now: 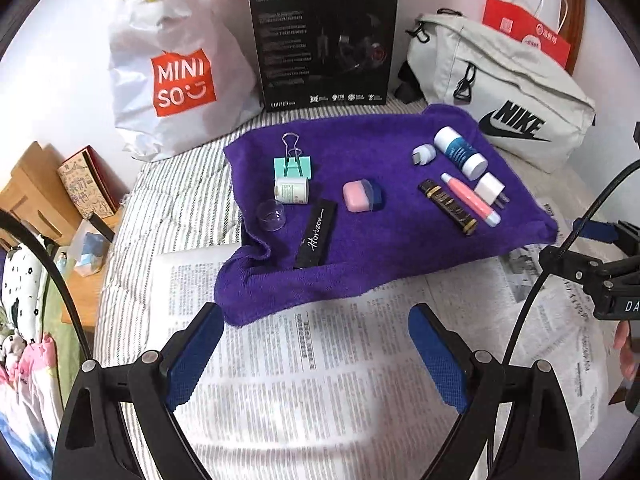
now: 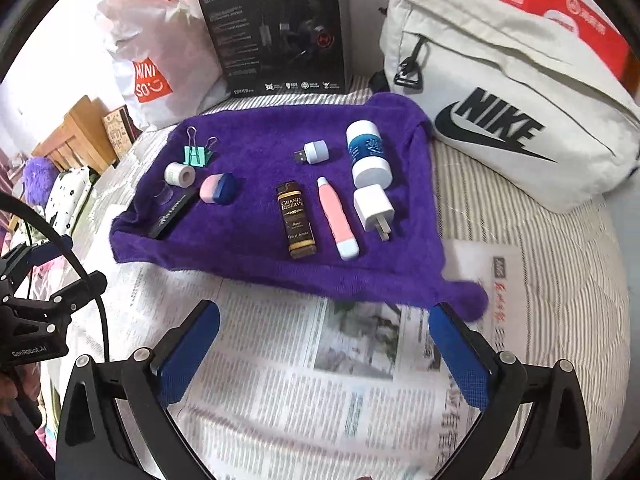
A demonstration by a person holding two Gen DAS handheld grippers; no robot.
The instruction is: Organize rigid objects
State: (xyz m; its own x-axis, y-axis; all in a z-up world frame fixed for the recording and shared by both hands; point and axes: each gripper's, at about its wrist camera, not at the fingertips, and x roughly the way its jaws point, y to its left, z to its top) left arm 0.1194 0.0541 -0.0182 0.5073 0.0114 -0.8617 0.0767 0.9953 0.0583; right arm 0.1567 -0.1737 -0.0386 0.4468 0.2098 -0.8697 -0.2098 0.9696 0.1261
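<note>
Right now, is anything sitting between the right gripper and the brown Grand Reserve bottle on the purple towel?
Nothing visible does. The right gripper is open over newspaper, and only the purple towel's bare front edge lies before the brown bottle. The pink tube lies beside it, apart.

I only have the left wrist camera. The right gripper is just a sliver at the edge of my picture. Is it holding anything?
Observer: No. The right wrist view shows the right gripper open above the newspaper, with nothing between its fingers.
Operator: I can't read the dark stick beside the pink tube. What does it say?
Observer: The dark stick, next to the pink tube, is labelled Grand Reserve.
Operator: And the small white piece by the bottle?
Observer: The white piece has a USB plug, pointing away from the bottle.
</note>
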